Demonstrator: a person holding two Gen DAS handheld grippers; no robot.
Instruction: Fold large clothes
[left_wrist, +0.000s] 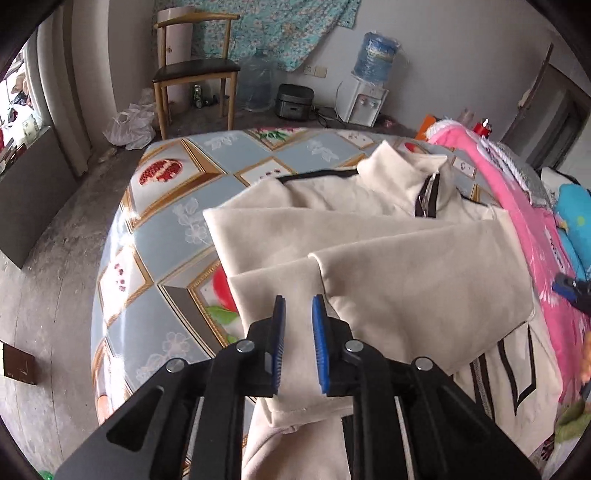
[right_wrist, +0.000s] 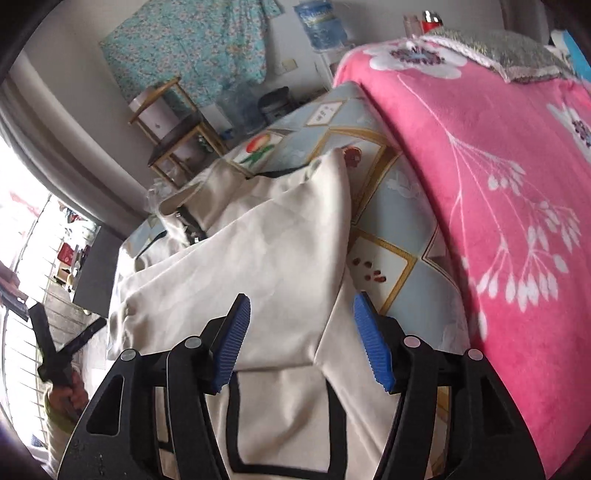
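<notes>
The cream jacket (left_wrist: 369, 236) lies on the patterned tablecloth (left_wrist: 166, 229), collar at the far end, both sleeves folded across the chest. The left gripper (left_wrist: 298, 306) hovers over the near sleeve cuff, jaws narrowly parted, gripping nothing. The right gripper (right_wrist: 301, 306) is spread wide above the jacket's right side, released. A pink blanket (right_wrist: 480, 184) lies at right.

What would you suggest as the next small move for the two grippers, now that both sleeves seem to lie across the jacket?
Probably lower both onto the hem end and grasp it to fold toward the collar. Both sleeves are crossed over the cream jacket, and the left gripper and right gripper are open above the fabric, holding nothing, while the lower part hangs unfolded toward the camera.
</notes>
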